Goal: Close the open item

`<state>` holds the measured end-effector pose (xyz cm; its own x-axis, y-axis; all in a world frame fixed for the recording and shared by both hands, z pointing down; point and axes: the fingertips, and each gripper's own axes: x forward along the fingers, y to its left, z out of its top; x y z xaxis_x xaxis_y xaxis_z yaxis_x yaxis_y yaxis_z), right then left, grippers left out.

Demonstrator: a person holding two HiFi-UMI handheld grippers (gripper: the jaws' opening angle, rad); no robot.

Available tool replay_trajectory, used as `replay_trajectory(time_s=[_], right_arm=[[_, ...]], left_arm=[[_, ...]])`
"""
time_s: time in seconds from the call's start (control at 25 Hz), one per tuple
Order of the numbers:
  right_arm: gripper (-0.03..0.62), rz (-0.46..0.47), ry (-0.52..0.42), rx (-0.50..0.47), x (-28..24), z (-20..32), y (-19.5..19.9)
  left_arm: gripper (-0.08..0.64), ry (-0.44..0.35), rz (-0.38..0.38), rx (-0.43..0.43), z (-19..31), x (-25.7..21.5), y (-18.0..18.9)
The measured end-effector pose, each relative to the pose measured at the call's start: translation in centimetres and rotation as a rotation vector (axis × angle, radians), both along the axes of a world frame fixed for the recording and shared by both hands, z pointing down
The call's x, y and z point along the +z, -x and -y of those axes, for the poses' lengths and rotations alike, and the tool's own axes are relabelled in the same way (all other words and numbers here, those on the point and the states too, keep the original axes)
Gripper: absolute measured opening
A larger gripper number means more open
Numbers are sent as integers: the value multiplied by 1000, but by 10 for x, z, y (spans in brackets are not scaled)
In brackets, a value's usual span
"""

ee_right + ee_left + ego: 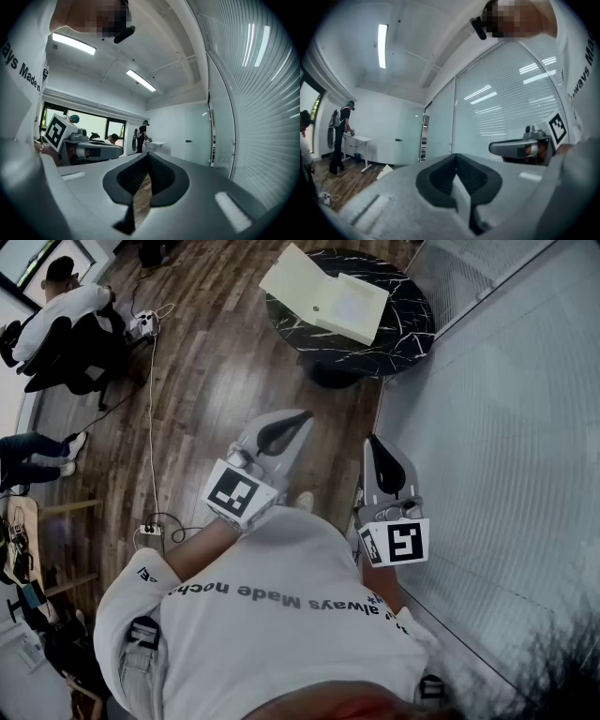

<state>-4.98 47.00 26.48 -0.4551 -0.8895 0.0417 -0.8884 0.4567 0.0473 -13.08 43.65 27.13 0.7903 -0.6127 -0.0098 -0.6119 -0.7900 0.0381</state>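
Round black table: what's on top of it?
Only an open white box, lid folded back, sits on the table. Its inside looks pale and bare; the tabletop beneath it is covered.

The left gripper (456,161) points level across the room, its jaws pressed together with nothing between them. The right gripper (518,148) shows at the right, in front of a glass wall (501,108) with blinds. At far left a person (340,138) stands at a white desk (360,138).

Cream box (323,298), black white-veined marble table (405,337), brown wood-plank floor (216,367), white shirt (281,648) with grey lettering
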Motion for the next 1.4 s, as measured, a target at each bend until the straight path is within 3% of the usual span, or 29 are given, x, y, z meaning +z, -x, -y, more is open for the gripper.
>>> replay_trajectory(time_s=[0.4, 0.92, 1.2, 1.4], right_arm=[[2, 5, -25, 5, -6, 14, 17], [2, 11, 17, 10, 13, 45, 53], [2, 20, 22, 14, 21, 77, 36], [2, 30, 40, 29, 31, 112, 3]], left_arm=[[3, 9, -9, 3, 14, -2, 16], [3, 44, -5, 19, 44, 21, 52], [3, 50, 0, 18, 74, 26, 36], [3, 35, 16, 27, 112, 31, 4]])
